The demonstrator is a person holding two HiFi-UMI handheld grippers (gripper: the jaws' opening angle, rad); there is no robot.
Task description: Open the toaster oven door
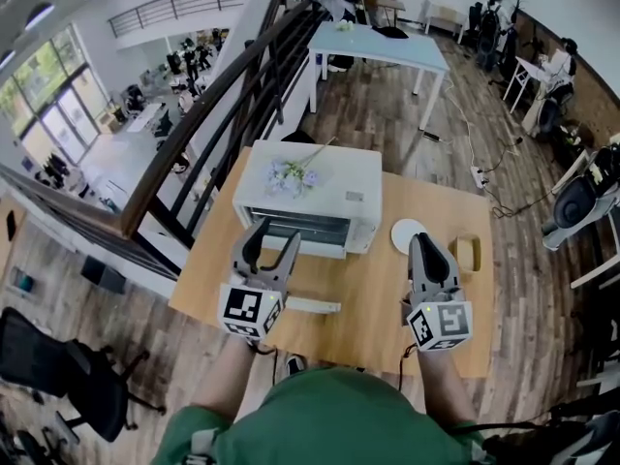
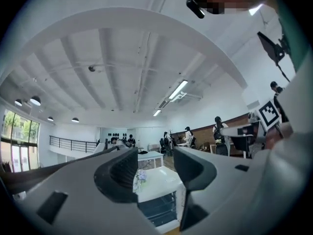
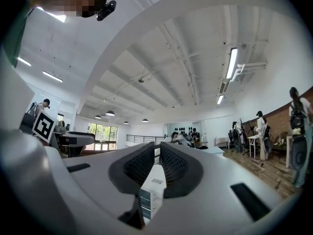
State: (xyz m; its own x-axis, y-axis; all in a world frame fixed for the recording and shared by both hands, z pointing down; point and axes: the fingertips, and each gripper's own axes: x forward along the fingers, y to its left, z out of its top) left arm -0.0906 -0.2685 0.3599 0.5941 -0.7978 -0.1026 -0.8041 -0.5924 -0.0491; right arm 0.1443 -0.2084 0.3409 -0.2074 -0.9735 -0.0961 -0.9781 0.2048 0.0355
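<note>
The white toaster oven (image 1: 320, 187) stands at the far side of the wooden table (image 1: 373, 308), with a small bunch of flowers (image 1: 294, 174) on its top. Its dark front with rack lines (image 1: 295, 228) faces me. A white bar (image 1: 315, 305) lies level in front of it; it looks like the front edge of the lowered door, but I cannot be sure. My left gripper (image 1: 272, 244) hovers before the oven front, open, with nothing between the jaws (image 2: 155, 168). My right gripper (image 1: 427, 250) is to the right over the table, shut and empty (image 3: 157, 165). The oven shows past both jaws (image 2: 164, 180) (image 3: 154, 180).
A white round plate (image 1: 407, 234) and a small wooden block (image 1: 468, 252) lie right of the oven. A dark stair railing (image 1: 223, 124) runs along the table's left. A light blue table (image 1: 383, 45) stands further back. An office chair (image 1: 58, 366) is at lower left.
</note>
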